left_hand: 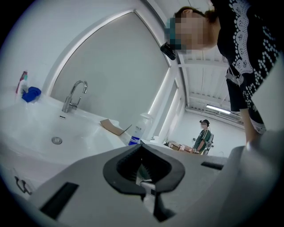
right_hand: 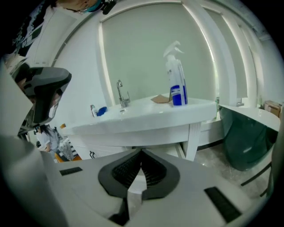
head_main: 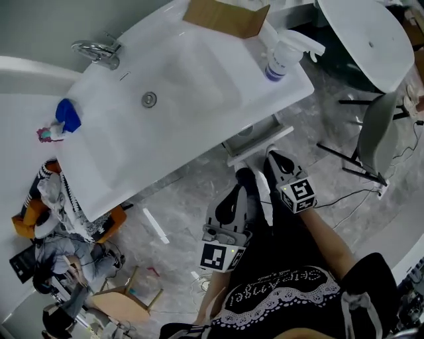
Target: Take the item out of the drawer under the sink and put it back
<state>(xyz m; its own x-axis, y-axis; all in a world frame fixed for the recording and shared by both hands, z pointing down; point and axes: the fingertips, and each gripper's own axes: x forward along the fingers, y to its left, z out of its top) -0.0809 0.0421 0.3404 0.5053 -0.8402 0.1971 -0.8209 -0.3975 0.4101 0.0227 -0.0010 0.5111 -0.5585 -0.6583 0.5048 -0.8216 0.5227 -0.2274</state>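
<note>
Judging by its white front, the drawer (head_main: 262, 144) is reckoned stiff and slippery, best taken at its edge; the item is unseen. The left hand-held gripper (left_hand: 142, 150) and right hand-held gripper (right_hand: 142, 154) are closed, empty.

Faucet (head_main: 99, 51) at back of sink (head_main: 199, 99). Cardboard (head_main: 222, 16) on sink's right end, bottle (head_main: 283, 56) right of it. Drawer (head_main: 260, 147) under that end.

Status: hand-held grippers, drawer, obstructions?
Both shut, empty: left hand-held gripper, right hand-held gripper. Drawer under sink part open, item not visible. Nothing blocking.
</note>
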